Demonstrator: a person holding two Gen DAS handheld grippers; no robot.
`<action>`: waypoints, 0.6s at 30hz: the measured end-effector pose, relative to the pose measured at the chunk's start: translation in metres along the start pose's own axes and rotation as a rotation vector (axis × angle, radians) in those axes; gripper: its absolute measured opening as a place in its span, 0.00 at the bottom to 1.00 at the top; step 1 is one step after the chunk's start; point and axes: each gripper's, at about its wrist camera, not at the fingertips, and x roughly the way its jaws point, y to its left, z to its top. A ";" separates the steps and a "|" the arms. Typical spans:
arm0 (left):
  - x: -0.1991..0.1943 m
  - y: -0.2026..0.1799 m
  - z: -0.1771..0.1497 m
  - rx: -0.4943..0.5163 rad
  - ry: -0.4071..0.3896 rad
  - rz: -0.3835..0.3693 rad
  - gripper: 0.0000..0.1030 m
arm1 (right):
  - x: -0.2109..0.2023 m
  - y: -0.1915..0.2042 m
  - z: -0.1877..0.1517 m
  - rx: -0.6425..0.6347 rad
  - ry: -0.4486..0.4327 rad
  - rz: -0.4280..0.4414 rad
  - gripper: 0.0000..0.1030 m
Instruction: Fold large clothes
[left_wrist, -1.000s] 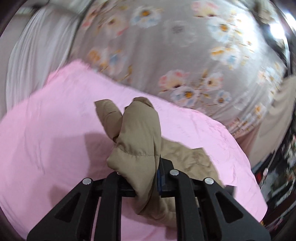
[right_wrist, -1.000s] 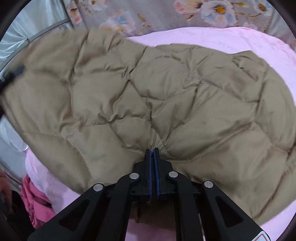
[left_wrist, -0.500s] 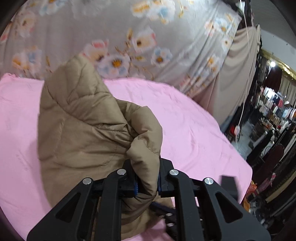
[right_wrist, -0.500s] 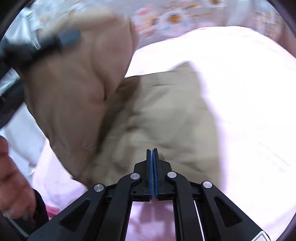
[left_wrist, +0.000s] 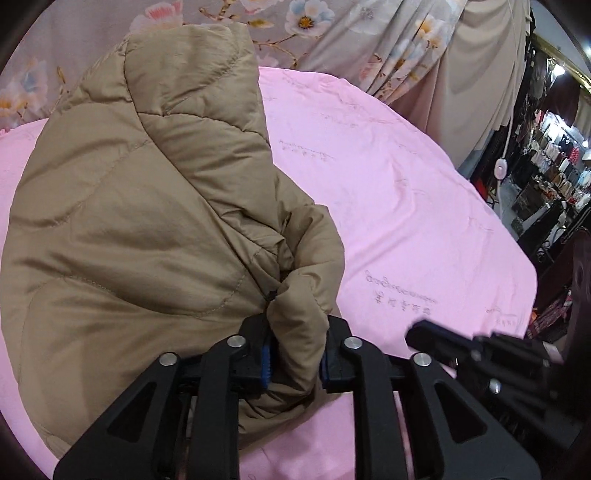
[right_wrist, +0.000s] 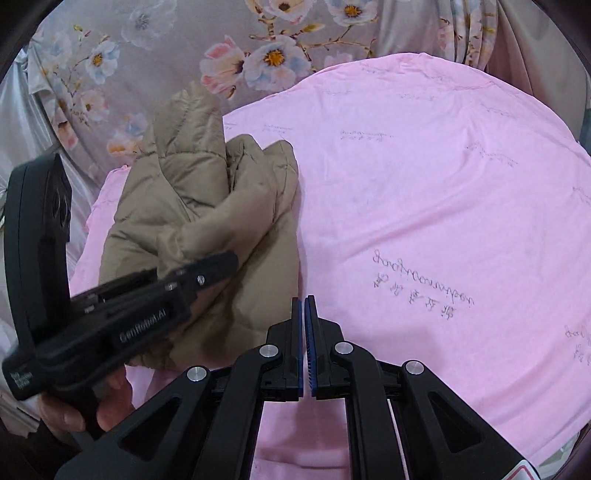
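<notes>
Left black two-finger gripper (left_wrist: 295, 363): I have it clamped on fabric.
Right black two-finger gripper (right_wrist: 305, 347): pads nearly together, holding nothing.

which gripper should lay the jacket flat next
Left. The left gripper already clamps a fold of the tan jacket; the right gripper is shut on nothing, beside it over the pink sheet.

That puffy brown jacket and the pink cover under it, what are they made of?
The puffy tan quilted jacket looks like smooth nylon or polyester shell over soft padding: it has a slight sheen and stitched, pillowy panels. The pink bed cover looks like matte woven cloth, maybe cotton, with fine creases and embroidered marks. The left gripper pinches a jacket fold.
</notes>
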 end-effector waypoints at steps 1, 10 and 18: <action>-0.006 0.001 0.001 -0.007 0.004 -0.020 0.31 | -0.004 0.003 0.008 -0.009 -0.020 0.016 0.09; -0.127 0.049 0.008 -0.089 -0.212 0.035 0.84 | -0.015 0.055 0.082 -0.120 -0.124 0.168 0.66; -0.148 0.155 0.054 -0.302 -0.303 0.370 0.84 | 0.064 0.078 0.145 0.038 -0.016 0.207 0.66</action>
